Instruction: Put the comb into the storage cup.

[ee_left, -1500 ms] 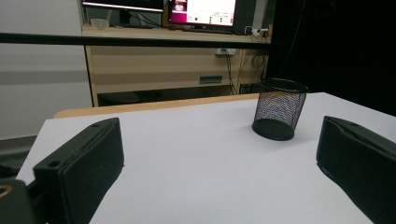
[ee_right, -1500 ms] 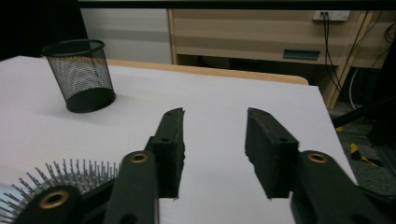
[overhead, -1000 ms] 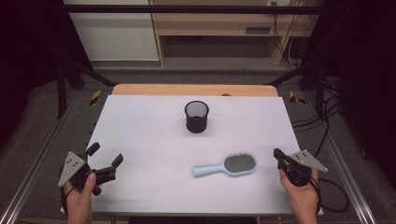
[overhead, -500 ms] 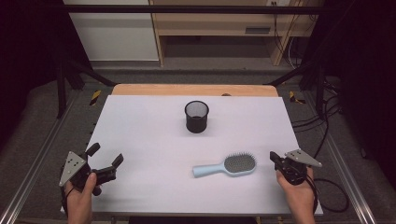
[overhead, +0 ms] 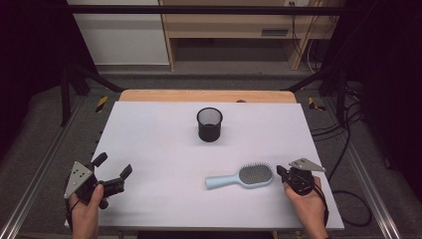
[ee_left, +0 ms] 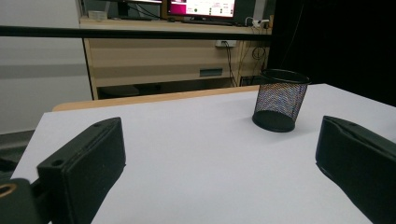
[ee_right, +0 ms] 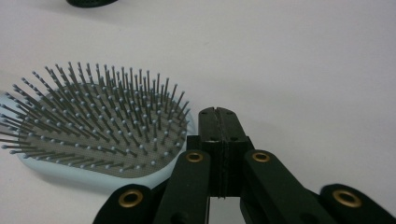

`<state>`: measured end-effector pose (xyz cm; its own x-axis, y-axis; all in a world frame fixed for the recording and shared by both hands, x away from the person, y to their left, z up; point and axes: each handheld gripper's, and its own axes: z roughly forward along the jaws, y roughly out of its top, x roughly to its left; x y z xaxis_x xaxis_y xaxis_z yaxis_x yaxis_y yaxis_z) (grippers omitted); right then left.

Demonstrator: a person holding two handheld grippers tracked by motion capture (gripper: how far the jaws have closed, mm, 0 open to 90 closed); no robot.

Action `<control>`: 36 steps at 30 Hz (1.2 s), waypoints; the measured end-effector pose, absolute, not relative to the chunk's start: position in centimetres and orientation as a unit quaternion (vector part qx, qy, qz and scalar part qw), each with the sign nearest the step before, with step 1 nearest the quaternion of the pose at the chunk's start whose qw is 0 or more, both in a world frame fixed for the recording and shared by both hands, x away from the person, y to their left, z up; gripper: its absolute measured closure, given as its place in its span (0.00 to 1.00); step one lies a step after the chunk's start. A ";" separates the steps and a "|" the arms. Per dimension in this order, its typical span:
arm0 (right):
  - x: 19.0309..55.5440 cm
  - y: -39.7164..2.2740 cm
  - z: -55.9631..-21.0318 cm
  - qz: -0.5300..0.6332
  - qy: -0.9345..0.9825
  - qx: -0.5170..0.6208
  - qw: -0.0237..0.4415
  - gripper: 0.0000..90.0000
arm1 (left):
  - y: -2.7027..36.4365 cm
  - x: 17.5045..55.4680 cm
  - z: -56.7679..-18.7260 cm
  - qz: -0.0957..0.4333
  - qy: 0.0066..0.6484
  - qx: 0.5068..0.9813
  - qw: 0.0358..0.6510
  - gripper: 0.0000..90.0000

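Since a second ago I am bringing my right gripper (overhead: 281,172) in toward the brush (overhead: 241,177), jaws clenched on nothing, just beside its bristled head; the left gripper (overhead: 113,168) is waiting released near the table's (overhead: 159,129) front-left corner, the cup (overhead: 209,124) standing farther back

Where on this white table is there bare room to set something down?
Bare: the wide stretch between the open left gripper and black mesh cup, plus both far corners of the white table. Crowded: near right, where the light-blue hairbrush lies beside the shut right gripper.
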<state>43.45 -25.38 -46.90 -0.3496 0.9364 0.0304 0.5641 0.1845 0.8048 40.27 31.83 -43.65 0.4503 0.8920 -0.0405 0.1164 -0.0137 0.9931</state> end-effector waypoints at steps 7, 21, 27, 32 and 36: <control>44.1 -24.2 -47.1 0.376 0.734 0.512 0.242 1.00 | 31.8 40.3 -43.7 0.335 0.402 0.628 0.575 0.02; 45.8 -20.3 -47.2 0.389 0.750 0.490 0.216 1.00 | 31.7 40.1 -43.8 0.324 0.404 0.630 0.579 0.02; 46.2 -17.5 -47.2 0.388 0.760 0.476 0.212 1.00 | 31.7 40.0 -43.8 0.320 0.405 0.632 0.577 0.02; 46.2 -15.5 -47.3 0.390 0.768 0.464 0.206 1.00 | 31.7 40.1 -43.8 0.319 0.406 0.634 0.576 0.02; 46.0 -14.3 -47.3 0.389 0.774 0.457 0.202 1.00 | 31.7 40.1 -43.8 0.317 0.409 0.635 0.574 0.02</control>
